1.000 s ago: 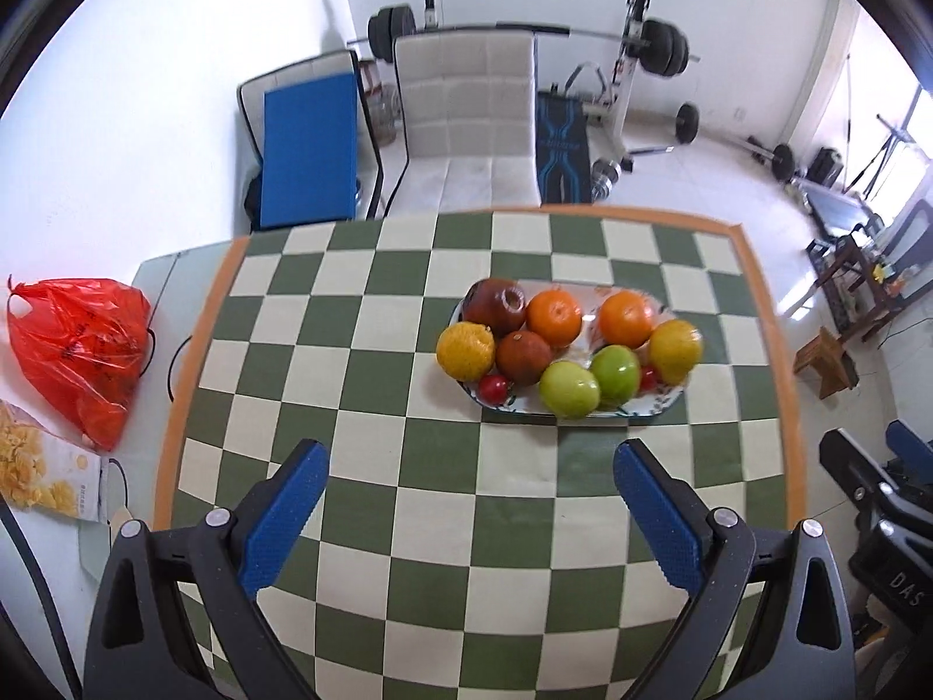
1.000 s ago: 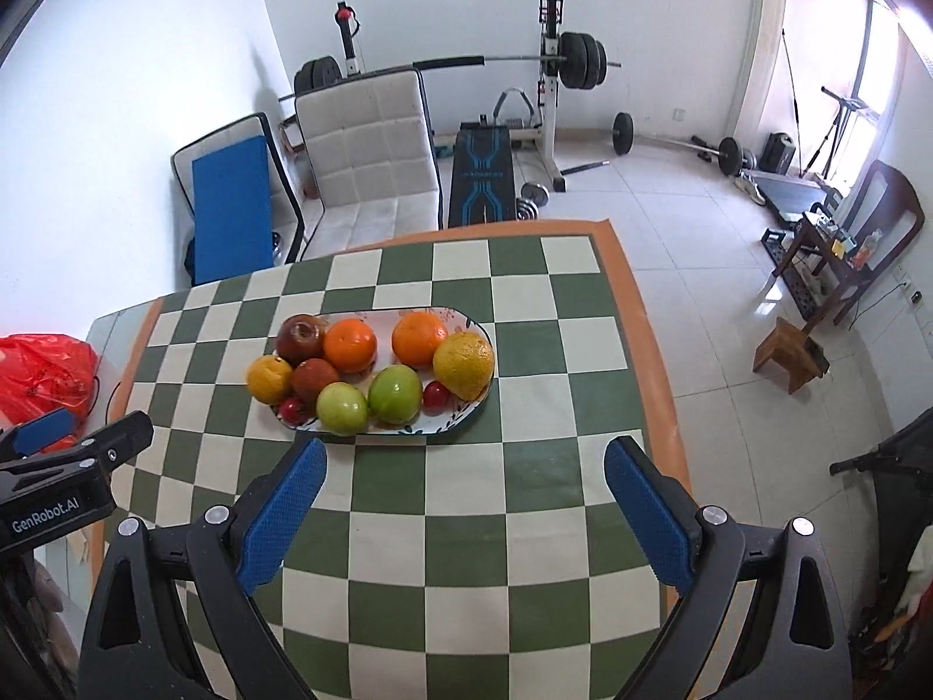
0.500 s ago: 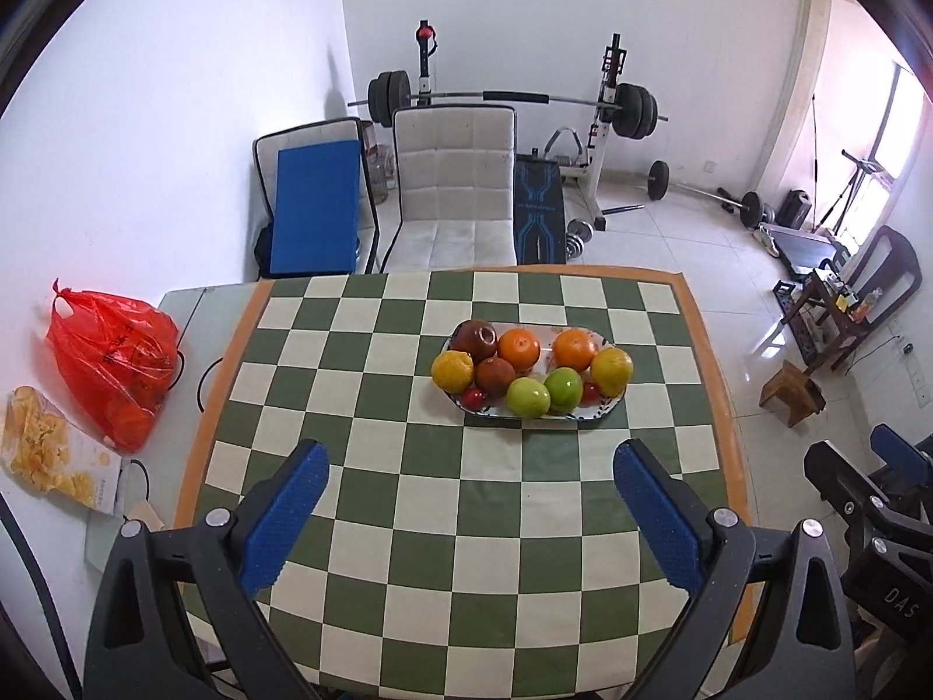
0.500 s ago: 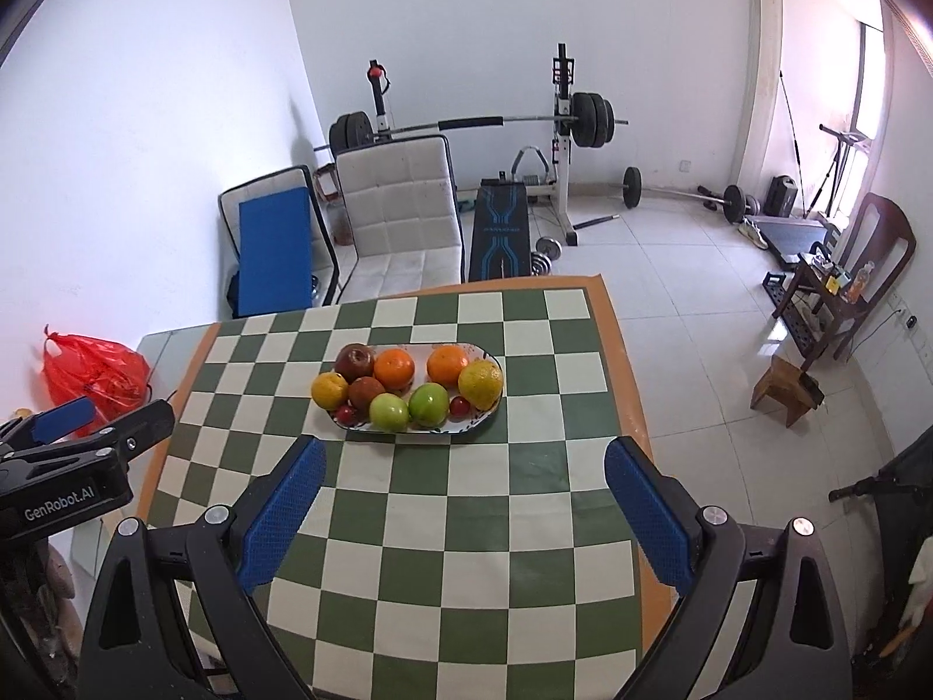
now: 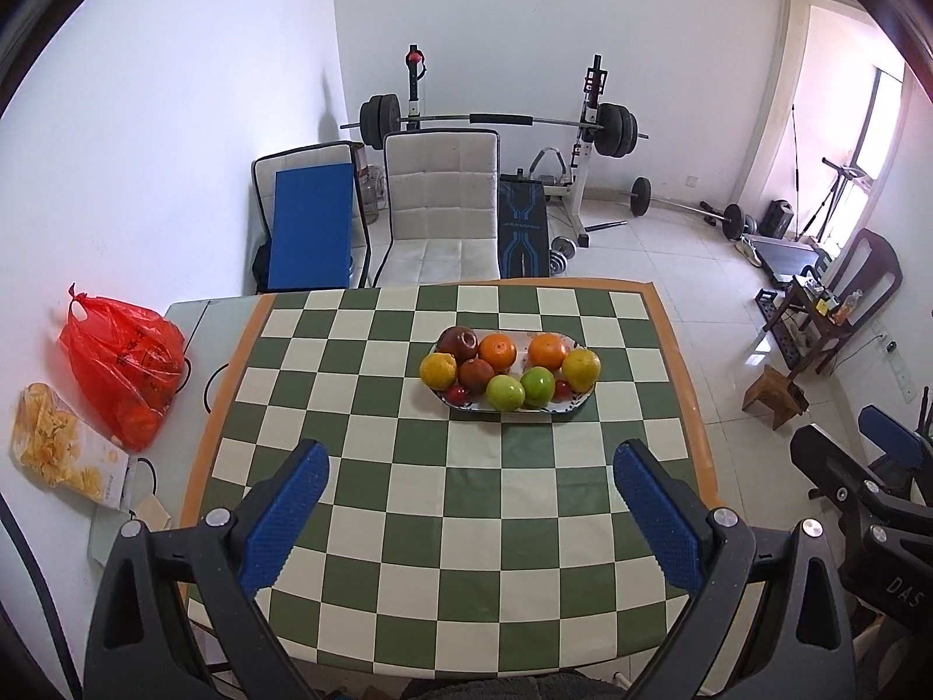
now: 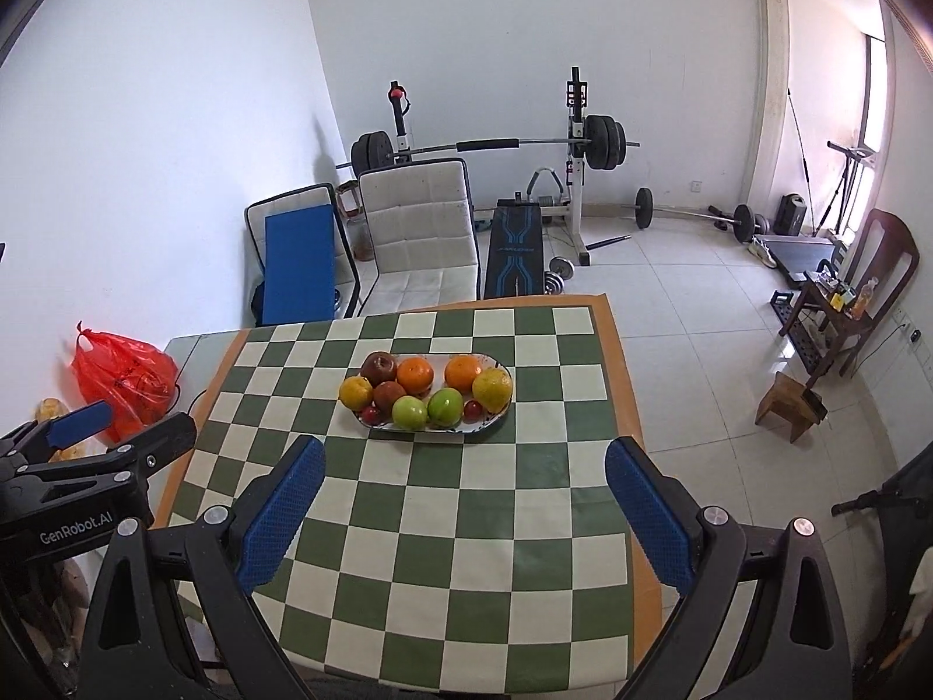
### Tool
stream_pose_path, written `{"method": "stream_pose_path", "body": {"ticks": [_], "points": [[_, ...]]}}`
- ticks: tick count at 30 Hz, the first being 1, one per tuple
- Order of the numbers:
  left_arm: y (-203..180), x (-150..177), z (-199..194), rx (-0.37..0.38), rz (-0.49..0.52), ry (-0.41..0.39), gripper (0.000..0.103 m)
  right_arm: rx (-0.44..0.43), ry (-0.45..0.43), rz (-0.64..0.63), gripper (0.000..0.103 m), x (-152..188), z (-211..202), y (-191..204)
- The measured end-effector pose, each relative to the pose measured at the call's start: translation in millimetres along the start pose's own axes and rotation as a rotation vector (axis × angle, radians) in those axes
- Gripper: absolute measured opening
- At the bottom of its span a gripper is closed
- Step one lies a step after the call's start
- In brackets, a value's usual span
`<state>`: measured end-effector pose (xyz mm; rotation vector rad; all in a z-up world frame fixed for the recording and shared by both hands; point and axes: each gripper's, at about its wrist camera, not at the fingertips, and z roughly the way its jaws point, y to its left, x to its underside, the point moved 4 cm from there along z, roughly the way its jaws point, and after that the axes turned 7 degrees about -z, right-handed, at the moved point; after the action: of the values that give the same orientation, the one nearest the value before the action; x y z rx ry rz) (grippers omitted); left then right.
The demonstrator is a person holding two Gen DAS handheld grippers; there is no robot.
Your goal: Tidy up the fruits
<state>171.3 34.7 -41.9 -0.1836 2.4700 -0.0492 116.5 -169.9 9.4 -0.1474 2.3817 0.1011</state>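
We are holding the left gripper (image 5: 469,481) and right gripper (image 6: 463,478) empty, jaws spread wide, well back from the table (image 5: 373,501) – the fruit (image 5: 507,364) is sitting gathered on the plate (image 5: 513,408), seemingly already organized

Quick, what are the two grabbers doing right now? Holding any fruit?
Left gripper: open, holding nothing.
Right gripper: open, holding nothing.
All the fruit sits on the plate.
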Motion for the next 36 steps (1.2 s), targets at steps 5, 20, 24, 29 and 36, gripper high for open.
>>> {"method": "stream_pose_path", "body": {"ticks": [5, 20, 24, 29, 36], "points": [[-5, 5, -1, 0.002, 0.008, 0.009, 0.100, -0.005, 0.004, 0.004, 0.099, 3, -2, -2], [-8, -5, 32, -0.012, 0.003, -0.013, 0.103, 0.038, 0.007, 0.005, 0.102, -4, 48, -12], [-4, -11, 55, -0.028, -0.006, -0.002, 0.103, 0.037, 0.031, 0.012, 0.102, -8, 79, -16], [-1, -18, 83, -0.054, -0.004, 0.012, 0.103, 0.050, 0.049, 0.012, 0.102, -13, 115, -20], [2, -23, 118, -0.079, -0.004, 0.054, 0.103, 0.064, 0.082, 0.011, 0.102, -20, 160, -28]]}}
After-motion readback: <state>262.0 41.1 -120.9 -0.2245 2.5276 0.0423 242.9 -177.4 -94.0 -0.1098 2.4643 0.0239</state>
